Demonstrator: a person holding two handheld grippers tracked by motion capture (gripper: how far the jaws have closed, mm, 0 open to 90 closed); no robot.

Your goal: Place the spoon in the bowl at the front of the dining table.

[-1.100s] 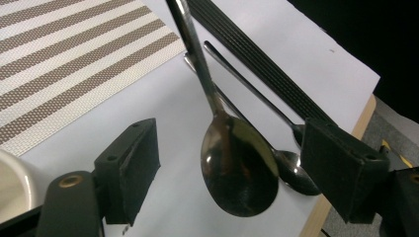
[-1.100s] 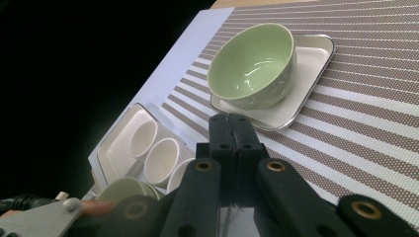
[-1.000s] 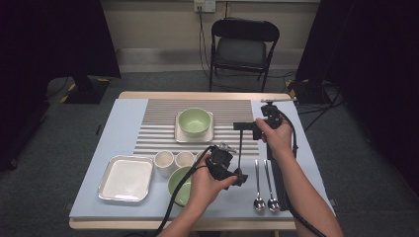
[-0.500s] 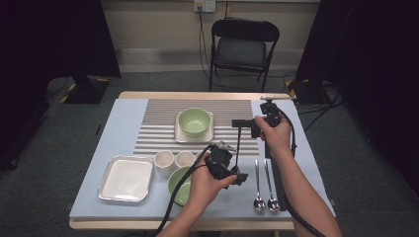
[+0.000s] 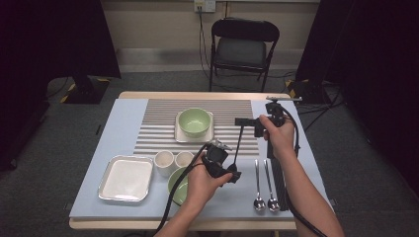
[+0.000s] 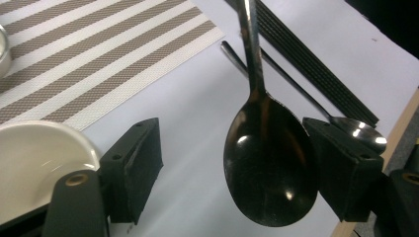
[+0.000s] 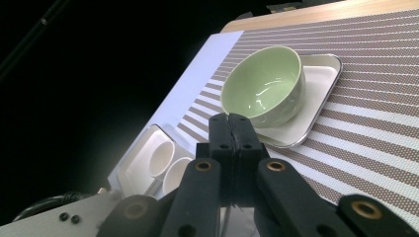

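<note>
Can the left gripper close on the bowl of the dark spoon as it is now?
Probably yes. The dark spoon's bowl already hangs between the open jaws of the left gripper, nothing else lies between them, and the right gripper holds the handle.

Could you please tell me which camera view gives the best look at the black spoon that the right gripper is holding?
The left gripper view: the black spoon hangs bowl-down, large and sharp, between the left gripper's open fingers. The high view shows it as a thin dark line hanging from the right gripper. The right gripper view shows shut fingers, the spoon hidden.
</note>
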